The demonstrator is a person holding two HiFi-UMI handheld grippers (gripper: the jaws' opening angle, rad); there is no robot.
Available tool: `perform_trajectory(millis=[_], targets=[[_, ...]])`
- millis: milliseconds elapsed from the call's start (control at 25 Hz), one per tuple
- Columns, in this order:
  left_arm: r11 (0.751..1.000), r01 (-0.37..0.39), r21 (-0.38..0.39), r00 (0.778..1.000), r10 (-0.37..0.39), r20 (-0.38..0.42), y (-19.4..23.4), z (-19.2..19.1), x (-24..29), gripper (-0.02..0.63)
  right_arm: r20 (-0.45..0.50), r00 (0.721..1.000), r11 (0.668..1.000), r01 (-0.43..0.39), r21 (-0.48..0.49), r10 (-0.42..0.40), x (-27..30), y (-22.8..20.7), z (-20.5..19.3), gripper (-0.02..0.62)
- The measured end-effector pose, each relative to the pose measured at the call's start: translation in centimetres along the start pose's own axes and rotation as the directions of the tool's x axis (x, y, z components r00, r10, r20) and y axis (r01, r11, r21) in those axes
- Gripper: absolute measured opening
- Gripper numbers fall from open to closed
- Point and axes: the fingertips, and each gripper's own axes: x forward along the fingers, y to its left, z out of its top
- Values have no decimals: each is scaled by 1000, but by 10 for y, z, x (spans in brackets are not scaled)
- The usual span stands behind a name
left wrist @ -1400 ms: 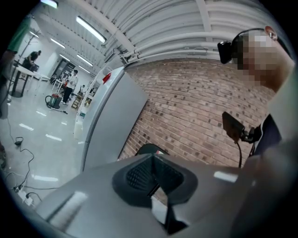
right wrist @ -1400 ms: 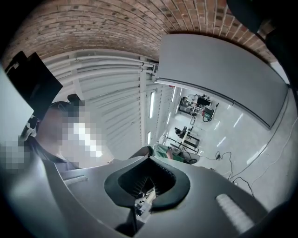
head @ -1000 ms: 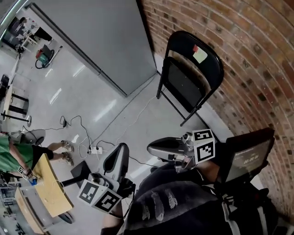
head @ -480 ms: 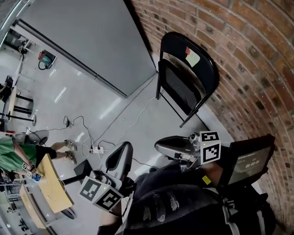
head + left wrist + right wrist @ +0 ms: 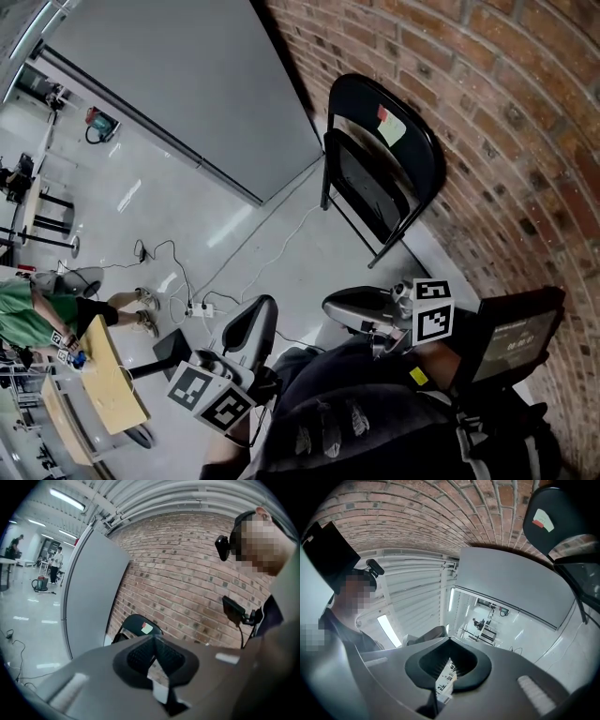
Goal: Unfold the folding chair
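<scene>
Over the last moment I have brought both hands forward a little, and the approach has nearly stopped. On my left, my left gripper (image 5: pixel 247 326) is clenched on nothing. Its jaws meet tip to tip in the left gripper view, which looks past them at the far chair. Beyond it a cable (image 5: pixel 178 272) trails over the shiny floor, and a grey partition (image 5: pixel 187 84) stands further off.

Right of that, my right gripper (image 5: pixel 343 306) is shut too, and nothing sits between its jaws. It has also edged forward, but it hangs well short of the chair.

The folding chair (image 5: pixel 384 159) has not changed. It is folded flat, seat up against the back, and leans on the brick wall (image 5: pixel 506 112) at the far right, with a small sticker (image 5: pixel 391 127) on its backrest. Neither gripper touches it, so I judge the unfolding has not begun. I must close the remaining gap and open a jaw before I can take the seat or the frame.
</scene>
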Motion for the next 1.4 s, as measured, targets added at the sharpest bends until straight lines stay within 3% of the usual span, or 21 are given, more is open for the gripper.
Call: perform_trajectory(millis=[440, 720, 1400], targets=[[997, 76, 25, 996, -75, -54, -21, -7, 23, 3, 45, 996, 997, 73, -7, -73, -31, -4, 3, 0], [994, 105, 16, 993, -104, -62, -11, -5, 26, 3, 58, 993, 994, 105, -8, -104, -23, -8, 5, 0], [986, 155, -55, 987, -153, 39, 70, 12, -1, 3, -55, 982, 982, 178, -62, -181, 61, -30, -11, 0]])
